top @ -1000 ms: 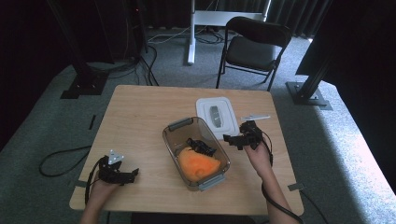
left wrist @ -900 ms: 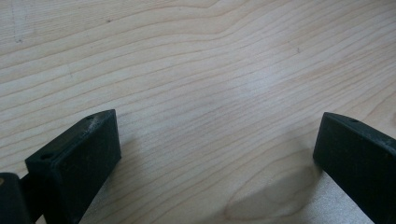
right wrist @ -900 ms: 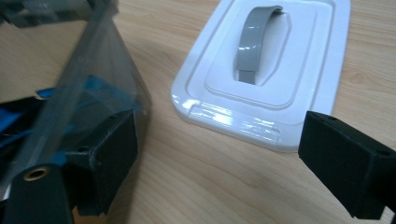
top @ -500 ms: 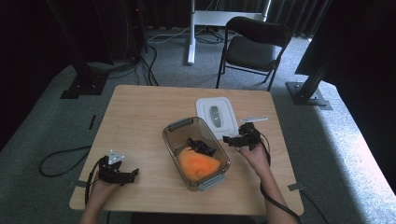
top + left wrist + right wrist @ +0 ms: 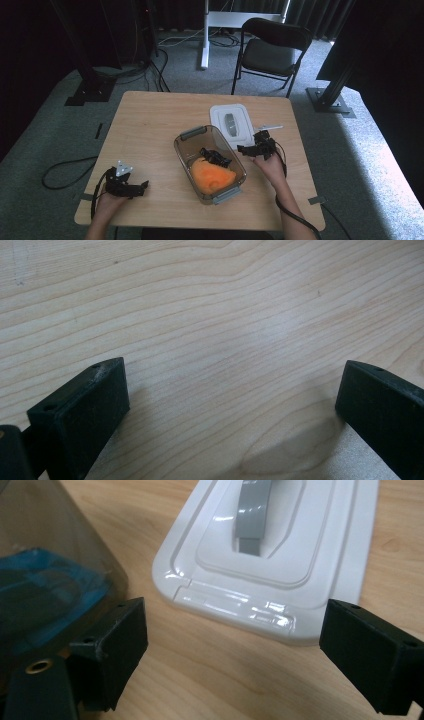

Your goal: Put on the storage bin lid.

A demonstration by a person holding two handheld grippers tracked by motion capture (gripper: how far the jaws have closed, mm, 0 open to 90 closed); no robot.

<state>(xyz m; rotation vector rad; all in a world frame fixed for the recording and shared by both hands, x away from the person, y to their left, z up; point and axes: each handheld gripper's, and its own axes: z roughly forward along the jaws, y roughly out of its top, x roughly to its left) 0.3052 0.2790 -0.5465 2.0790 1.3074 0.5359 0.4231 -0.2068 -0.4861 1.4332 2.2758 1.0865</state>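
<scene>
A clear plastic container (image 5: 186, 148) with grey end clips sits mid-table, holding an orange item (image 5: 212, 176) and a black tangled item (image 5: 215, 156). Its white lid (image 5: 242, 131) with a grey handle lies flat just behind and to the right. My right gripper (image 5: 247, 148) is open beside the container's right wall, its jaws pointing at the lid's near edge (image 5: 235, 611), with the container wall (image 5: 45, 545) at its left. My left gripper (image 5: 142, 186) rests open near the table's front left, over bare wood (image 5: 225, 340).
A white strip (image 5: 270, 127) lies on the table right of the lid. A black folding chair (image 5: 270, 50) stands behind the table. Cables (image 5: 60, 167) trail on the carpet at the left. Black stand bases sit on the floor at both sides.
The right gripper has shifted slightly along the container's right side. The left gripper has stayed put.
</scene>
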